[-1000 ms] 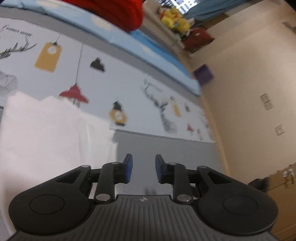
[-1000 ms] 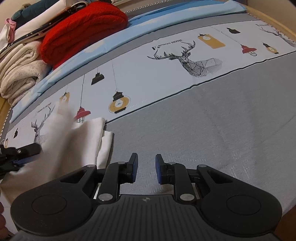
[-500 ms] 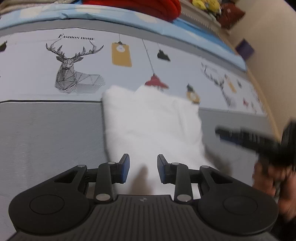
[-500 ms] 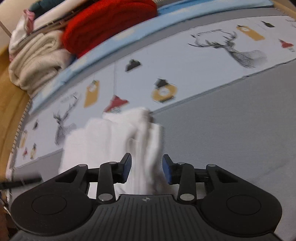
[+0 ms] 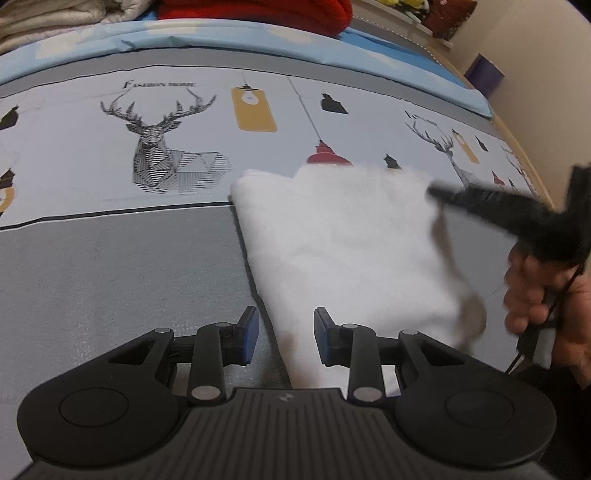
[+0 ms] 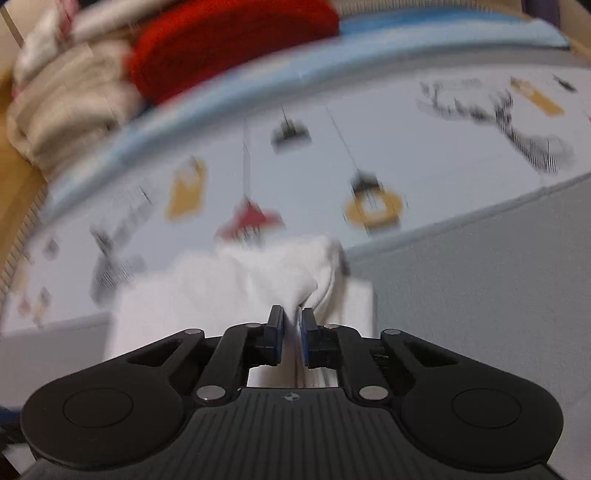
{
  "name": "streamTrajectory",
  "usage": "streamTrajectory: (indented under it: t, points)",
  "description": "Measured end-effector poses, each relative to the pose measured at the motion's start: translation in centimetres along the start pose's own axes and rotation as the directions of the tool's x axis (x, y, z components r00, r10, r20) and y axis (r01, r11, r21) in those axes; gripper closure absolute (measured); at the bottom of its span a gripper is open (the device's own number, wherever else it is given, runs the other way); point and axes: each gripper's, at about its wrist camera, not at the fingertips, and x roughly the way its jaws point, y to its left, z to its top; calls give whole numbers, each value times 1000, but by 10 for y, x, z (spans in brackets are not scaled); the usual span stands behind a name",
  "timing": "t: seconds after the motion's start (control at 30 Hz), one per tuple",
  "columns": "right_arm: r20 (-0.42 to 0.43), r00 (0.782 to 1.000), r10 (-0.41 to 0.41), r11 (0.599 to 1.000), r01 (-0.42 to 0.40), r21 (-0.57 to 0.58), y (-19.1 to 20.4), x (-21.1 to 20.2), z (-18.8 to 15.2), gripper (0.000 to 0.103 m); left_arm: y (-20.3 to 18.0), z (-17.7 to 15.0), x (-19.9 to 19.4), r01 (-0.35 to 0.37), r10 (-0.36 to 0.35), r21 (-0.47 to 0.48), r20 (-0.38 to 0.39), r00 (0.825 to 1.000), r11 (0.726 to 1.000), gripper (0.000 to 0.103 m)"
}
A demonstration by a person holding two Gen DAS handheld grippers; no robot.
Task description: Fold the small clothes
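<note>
A white garment (image 5: 343,236) lies folded on the printed bedsheet (image 5: 166,147), across the line where the deer print meets the grey band. My left gripper (image 5: 286,317) hovers open over the garment's near left edge, with nothing pinched. In the left wrist view my right gripper (image 5: 436,192) shows as a blurred black shape at the garment's far right corner, held by a hand (image 5: 535,295). In its own view the right gripper (image 6: 292,317) has its jaws closing, and its pads press on a bunched fold of the white garment (image 6: 221,288).
A red knitted blanket (image 6: 229,40) and beige folded blankets (image 6: 62,96) are stacked at the far edge of the bed. A light blue strip (image 5: 221,33) runs below them. A wooden bed frame (image 6: 18,206) borders the sheet.
Both grippers swung over onto the white garment. The right gripper widened, then closed on a fold at the garment's edge. The left gripper kept the same gap.
</note>
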Motion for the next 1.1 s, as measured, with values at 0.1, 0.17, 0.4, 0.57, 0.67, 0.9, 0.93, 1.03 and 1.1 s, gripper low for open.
streamTrajectory:
  t: [0.1, 0.17, 0.4, 0.57, 0.67, 0.9, 0.93, 1.03, 1.1]
  points:
    - [141, 990, 0, 1000, 2, -14, -2, -21, 7, 94, -10, -1, 5, 5, -5, 24, -7, 1000, 1000, 68]
    - [104, 989, -107, 994, 107, 5, -12, -16, 6, 90, -18, -1, 9, 11, -11, 41, -16, 1000, 999, 68]
    - [-20, 999, -31, 996, 33, 81, -43, -28, -1, 59, -39, -3, 27, 7, -3, 81, -48, 999, 997, 68]
    - [-190, 978, 85, 996, -88, -7, -50, -41, -20, 53, -57, -9, 38, 36, -22, 164, -85, 996, 986, 68]
    - [-243, 967, 72, 988, -102, -112, -46, -51, -34, 53, -76, -21, 47, 79, -44, 270, -132, 990, 960, 66]
    - [-300, 948, 104, 977, -154, -147, -55, -64, -48, 94, -99, -58, 84, 12, 105, 482, -215, 971, 876, 47]
    - [-290, 949, 122, 977, -166, -131, -56, -67, -46, 95, -100, -61, 87, 1, 120, 502, -209, 971, 865, 56]
    - [-238, 948, 213, 973, -227, -34, -66, -79, -37, 96, -100, -67, 86, -34, 157, 551, -178, 971, 834, 99]
    - [-200, 940, 275, 961, -271, 47, -76, -88, -31, 97, -94, -60, 74, -23, 123, 516, -161, 979, 856, 99]
